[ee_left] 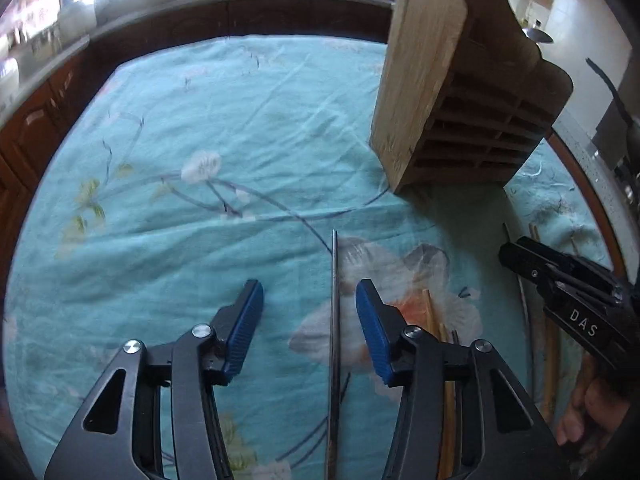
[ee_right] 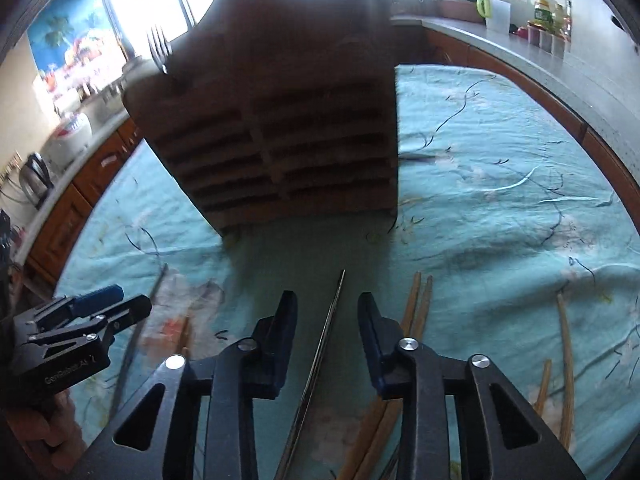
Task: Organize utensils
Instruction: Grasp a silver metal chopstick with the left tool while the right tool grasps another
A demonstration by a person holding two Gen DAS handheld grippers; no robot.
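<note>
Left wrist view looks down on a teal flowered cloth. The left claw has its blue-padded fingers apart, and a thin metal stick runs straight up the gap between them, closer to the right-hand pad; neither pad presses on it. Its far tip reaches just past the fingertips. Ahead and to the right of this claw stands a wooden rack with rows of slots on its dark face. Just right of the claw lie wooden chopsticks, partly hidden under the finger. Further right the right claw comes in from the edge, held by a hand.

Right wrist view shows the right claw with its fingers also apart, and a second thin metal stick lying slanted in the gap, touching neither pad as far as can be seen. The same rack stands straight ahead of it, a fork poking out at its upper left. Two wooden chopsticks lie just right of the fingers, more sticks well off to the right. The left claw sits at the left edge.
</note>
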